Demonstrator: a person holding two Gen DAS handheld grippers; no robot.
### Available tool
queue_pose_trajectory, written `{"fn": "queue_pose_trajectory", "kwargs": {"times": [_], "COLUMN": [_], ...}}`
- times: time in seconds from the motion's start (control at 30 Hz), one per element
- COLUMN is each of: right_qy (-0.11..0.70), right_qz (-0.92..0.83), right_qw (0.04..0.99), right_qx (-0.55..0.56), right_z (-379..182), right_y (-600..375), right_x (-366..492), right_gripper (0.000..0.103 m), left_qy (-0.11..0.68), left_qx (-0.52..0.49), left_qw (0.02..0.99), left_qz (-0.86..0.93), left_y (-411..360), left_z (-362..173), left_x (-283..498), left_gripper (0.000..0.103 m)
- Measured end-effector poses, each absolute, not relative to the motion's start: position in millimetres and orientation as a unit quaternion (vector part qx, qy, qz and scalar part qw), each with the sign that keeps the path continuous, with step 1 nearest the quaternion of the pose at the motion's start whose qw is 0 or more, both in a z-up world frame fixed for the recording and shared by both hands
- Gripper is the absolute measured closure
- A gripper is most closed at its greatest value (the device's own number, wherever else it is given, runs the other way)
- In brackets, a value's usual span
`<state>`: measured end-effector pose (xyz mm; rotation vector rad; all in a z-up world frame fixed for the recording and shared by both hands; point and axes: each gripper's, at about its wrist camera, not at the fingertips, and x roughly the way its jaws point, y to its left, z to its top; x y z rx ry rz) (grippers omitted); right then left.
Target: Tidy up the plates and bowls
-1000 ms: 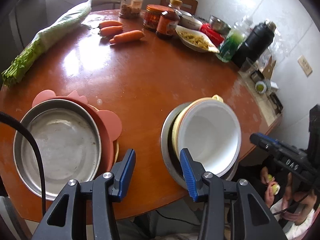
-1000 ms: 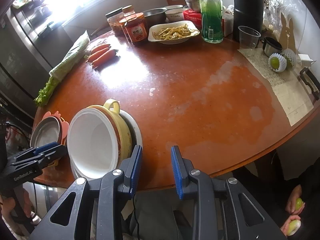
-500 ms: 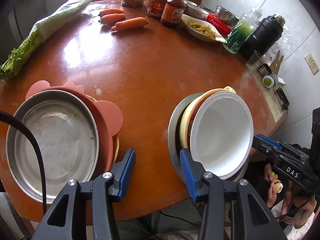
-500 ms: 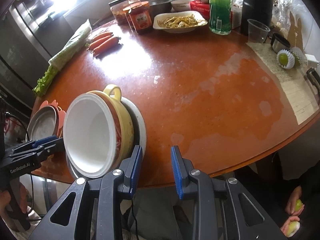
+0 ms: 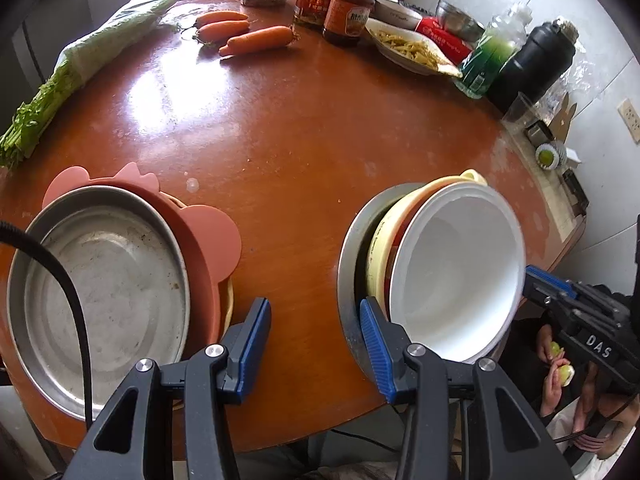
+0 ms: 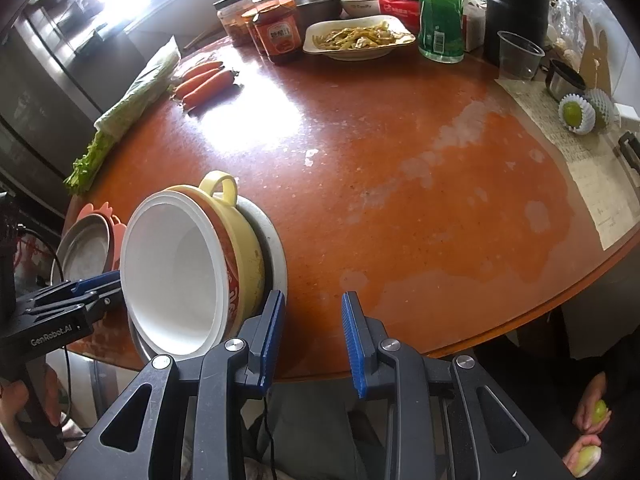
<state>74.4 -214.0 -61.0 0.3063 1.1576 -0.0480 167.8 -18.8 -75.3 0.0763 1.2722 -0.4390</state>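
Note:
Near the round table's [image 5: 304,152] front edge, a white bowl [image 5: 456,272] is nested in a yellow handled bowl [image 5: 378,248] on a metal plate [image 5: 347,248]. To its left a steel plate [image 5: 104,280] lies on a pink silicone plate [image 5: 208,240]. My left gripper [image 5: 312,320] hangs open over the bare wood between the two stacks, its right finger just by the metal plate's rim. In the right wrist view my right gripper [image 6: 312,312] is open and empty, just right of the white bowl [image 6: 172,272] and yellow bowl [image 6: 244,248]. The left gripper [image 6: 100,284] shows beyond the bowls.
At the far side lie carrots [image 5: 256,38], bagged greens [image 5: 100,52], jars [image 5: 348,12], a dish of food [image 6: 356,38], a green bottle [image 6: 440,8], a black flask [image 5: 532,64] and a plastic cup [image 6: 518,56]. Paper [image 6: 580,168] and netted fruit [image 6: 576,114] lie right. A person's hands [image 6: 592,432] hold fruit.
The left gripper has sunk a little toward the table, so both stacks look larger and nearer. The right gripper has barely shifted. Both sets of jaws keep the same gap.

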Motion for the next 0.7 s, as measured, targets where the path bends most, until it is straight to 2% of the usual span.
{"fn": "queue_pose_trajectory", "kwargs": {"times": [0.7], "right_qy": [0.553], "right_qz": [0.012], "right_qw": [0.816], "right_qx": [0.165], "right_z": [-64], "right_y": [-209], "right_x": [83], "right_gripper": [0.073], "left_qy": [0.598], "left_qx": [0.032], "left_qw": [0.775], "left_qz": [-0.203], "left_y": [-20], "left_z": [-81], "left_x": [174], "left_gripper": [0.057]}}
